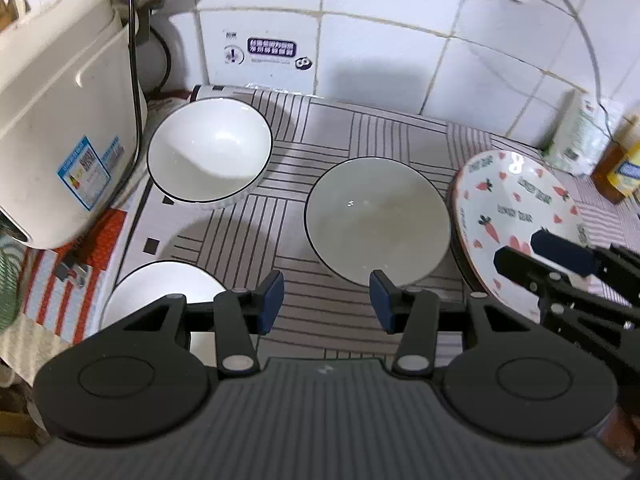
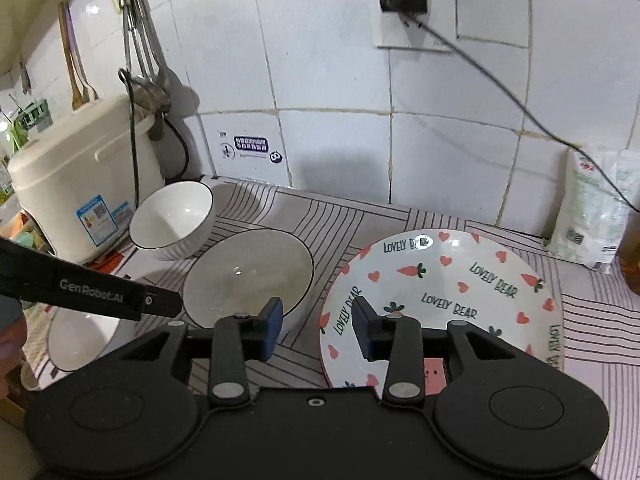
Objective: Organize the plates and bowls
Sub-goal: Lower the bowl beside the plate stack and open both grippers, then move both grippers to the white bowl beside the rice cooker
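A shallow grey bowl [image 1: 378,220] [image 2: 248,276] sits mid-counter on the striped mat. A deep white bowl [image 1: 210,150] [image 2: 172,218] stands behind it at the left. Another white bowl [image 1: 160,292] [image 2: 84,336] lies near the front left. A carrot-and-heart plate [image 1: 516,216] [image 2: 440,304] lies on a second plate at the right. My left gripper [image 1: 326,300] is open and empty, above the mat in front of the grey bowl. My right gripper [image 2: 318,326] [image 1: 536,250] is open, its jaws astride the patterned plate's left rim.
A white rice cooker [image 1: 60,120] [image 2: 80,184] stands at the left with its cord. The tiled wall [image 1: 380,40] runs close behind. A white bag [image 2: 592,208] and a yellow-labelled bottle [image 1: 620,160] stand at the back right. Utensils [image 2: 140,40] hang on the wall.
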`<state>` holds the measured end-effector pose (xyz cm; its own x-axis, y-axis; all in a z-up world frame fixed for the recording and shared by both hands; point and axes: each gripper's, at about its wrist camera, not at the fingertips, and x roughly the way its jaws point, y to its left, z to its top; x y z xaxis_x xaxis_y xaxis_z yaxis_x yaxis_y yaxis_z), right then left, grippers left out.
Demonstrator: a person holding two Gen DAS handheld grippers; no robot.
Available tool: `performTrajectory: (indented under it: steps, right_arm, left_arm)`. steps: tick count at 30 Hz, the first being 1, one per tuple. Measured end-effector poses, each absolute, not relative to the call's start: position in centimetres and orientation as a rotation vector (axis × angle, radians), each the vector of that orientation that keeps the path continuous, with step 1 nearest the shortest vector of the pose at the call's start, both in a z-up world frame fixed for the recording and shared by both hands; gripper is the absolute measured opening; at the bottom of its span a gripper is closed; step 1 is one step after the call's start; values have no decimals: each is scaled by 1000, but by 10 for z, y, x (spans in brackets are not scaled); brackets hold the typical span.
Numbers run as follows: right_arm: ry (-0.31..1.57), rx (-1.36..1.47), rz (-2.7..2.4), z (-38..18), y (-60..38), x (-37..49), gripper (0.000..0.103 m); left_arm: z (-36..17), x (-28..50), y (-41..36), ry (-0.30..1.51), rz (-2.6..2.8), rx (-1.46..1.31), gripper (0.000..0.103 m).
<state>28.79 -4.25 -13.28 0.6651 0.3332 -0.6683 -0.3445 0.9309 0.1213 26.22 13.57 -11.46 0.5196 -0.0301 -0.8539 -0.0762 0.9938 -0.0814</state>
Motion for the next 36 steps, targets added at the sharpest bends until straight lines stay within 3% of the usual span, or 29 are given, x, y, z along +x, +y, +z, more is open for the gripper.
performTrajectory:
  steps: [7, 11, 23, 36]
  right_arm:
    - [745, -2, 378, -109, -43, 262, 49]
    - [739, -20, 366, -99, -41, 244, 59]
    - [755, -17, 367, -76, -38, 197, 73]
    - [774, -108, 475, -72, -2, 160, 75]
  left_arm:
    - [-93, 232, 123, 1015, -10, -79, 54]
    - [-81, 211, 117, 992, -25, -59, 55]
    - [-70, 166, 116, 992, -27, -10, 68]
    - [-75, 140, 144, 974, 5, -6, 80]
